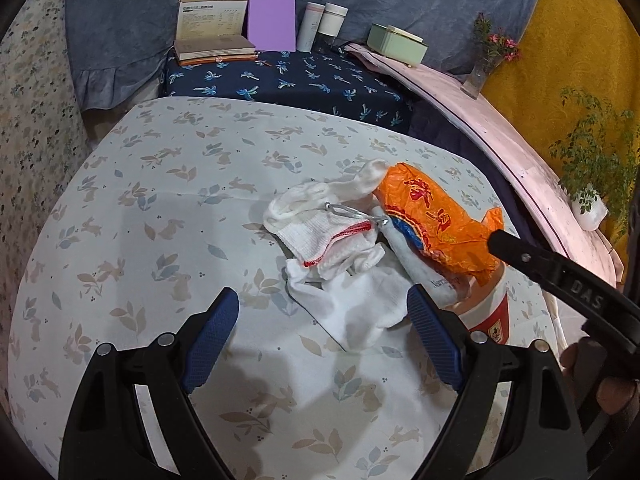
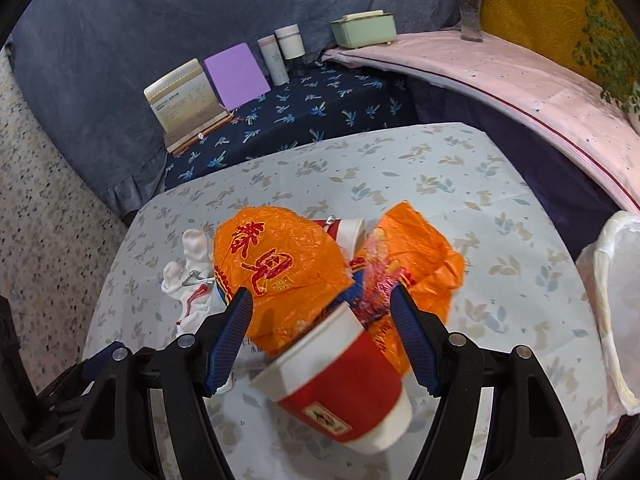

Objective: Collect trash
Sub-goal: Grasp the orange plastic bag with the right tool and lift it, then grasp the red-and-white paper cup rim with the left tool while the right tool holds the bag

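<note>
Grippers hung wide open over the trash pile: my right gripper (image 2: 320, 320) spread its jaws to either side of a red-and-white paper cup (image 2: 340, 392) and a crumpled orange wrapper (image 2: 280, 268), clamping neither, while my left gripper (image 1: 324, 328) hovered, jaws apart, above white socks (image 1: 340, 292) heaped beside them on the rabbit-print worktop (image 1: 160, 200). A white plastic bag (image 2: 612, 300) sat at the worktop's right edge.

The orange plastic wrapper (image 2: 280, 276) covers the red-and-white paper cup's (image 2: 340, 392) mouth; a translucent white plastic bag (image 2: 612, 300) is cropped at the right edge.
</note>
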Demonstrator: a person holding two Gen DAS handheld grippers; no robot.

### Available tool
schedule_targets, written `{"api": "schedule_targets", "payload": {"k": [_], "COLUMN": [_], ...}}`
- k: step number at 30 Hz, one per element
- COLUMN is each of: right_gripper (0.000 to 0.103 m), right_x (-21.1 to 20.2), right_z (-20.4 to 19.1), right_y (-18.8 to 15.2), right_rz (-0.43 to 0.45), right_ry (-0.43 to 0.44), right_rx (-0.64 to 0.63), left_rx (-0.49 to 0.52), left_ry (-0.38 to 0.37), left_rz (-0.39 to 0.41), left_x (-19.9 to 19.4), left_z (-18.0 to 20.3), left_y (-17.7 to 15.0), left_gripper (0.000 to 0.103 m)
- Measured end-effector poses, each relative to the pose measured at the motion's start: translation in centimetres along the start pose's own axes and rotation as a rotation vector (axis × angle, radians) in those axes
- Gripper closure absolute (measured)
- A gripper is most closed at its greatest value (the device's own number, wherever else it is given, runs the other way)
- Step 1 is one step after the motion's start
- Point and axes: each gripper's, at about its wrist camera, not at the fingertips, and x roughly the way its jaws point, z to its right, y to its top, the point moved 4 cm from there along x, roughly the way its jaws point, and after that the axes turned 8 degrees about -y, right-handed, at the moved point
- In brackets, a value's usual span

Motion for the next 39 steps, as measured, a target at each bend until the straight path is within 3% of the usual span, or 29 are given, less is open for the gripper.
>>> {"api": "schedule_targets", "payload": {"k": [5,8,13,16,30,39], "right_gripper": [0.04,0.053,0.084,0.09,0.096,0.096], "right_x": [1.5,2.1,1.9,1.0,-6.1,-8.5], "right_z": [-0.9,-1.2,-1.5,-1.4,3.4,8.5], "right_y": [0.1,0.0,-0.1,0.1,3.0,2.3], "right_rz": [-0.023,-0.036,-0.03,-0.001,0.177,0.206], "right_ry": [0.003,0.002,0.004,0.017,0.041,-0.005], "right_rx": [-0.016,-0.029,-0.047,-0.049,0.063,0.139], "left_rx": [-0.006,-0.008,-0.013,-0.01,0.082,0.191], "left_ry": [-0.004,-0.006,-0.007,-0.01,-0.091,-0.138], "left_rz": [-0.007,-0.014,-0.022,-0.024,-0.042,-0.058], "left_x": [0.4,0.7,0.9,0.9,0.7,2.4], "left_z": [-0.5,-0.5,-0.4,0.0,6.2,10.8], "left_y": [0.1,0.1,-0.2,-0.5,-2.0,-2.2], "left_gripper": [0.021,0.021,0.021,0.021,0.015,0.017]}}
